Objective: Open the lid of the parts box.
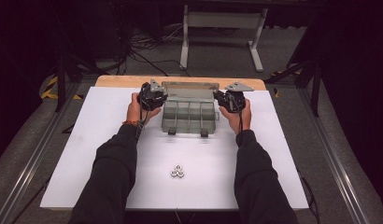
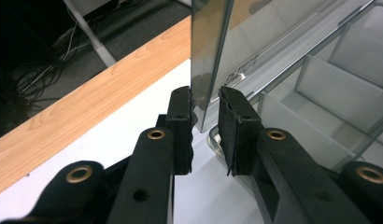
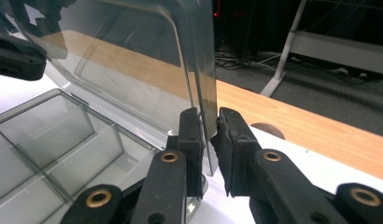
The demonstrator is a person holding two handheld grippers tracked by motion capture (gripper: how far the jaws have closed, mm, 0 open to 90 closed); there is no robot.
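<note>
1. High view. A clear plastic organizer box (image 1: 188, 116) sits at centre frame on a white board (image 1: 110, 154), its lid (image 1: 187, 86) raised behind the compartments. The left gripper (image 1: 158, 99) is at the lid's left end, the right gripper (image 1: 223, 100) at its right end, each carried in a hand with a dark sleeve coming in from the bottom of the frame. A small cluster of metal nuts (image 1: 178, 171) lies at lower centre, well apart from the box. A wooden table edge (image 1: 124, 80) shows beyond the board.

2. Left gripper view. The lid (image 2: 210, 51) runs edge-on up the middle of the frame. The left gripper (image 2: 206, 128) has its jaws drawn in on the lid's side edge, both pads against it: pinching the lid. Empty compartments (image 2: 320, 98) fill the right of the frame.

3. Right gripper view. The lid (image 3: 133, 65) stands nearly upright at upper left. The right gripper (image 3: 208, 149) pinches its near edge, pads on either face. Compartments (image 3: 54, 135) are at lower left.

4. Handling note. The step in hand looks like swinging the lid on its hinge. Done well, both ends should move together at one pace so the thin plastic does not twist; the pinch should stay light, and the base should stay flat on the board.
</note>
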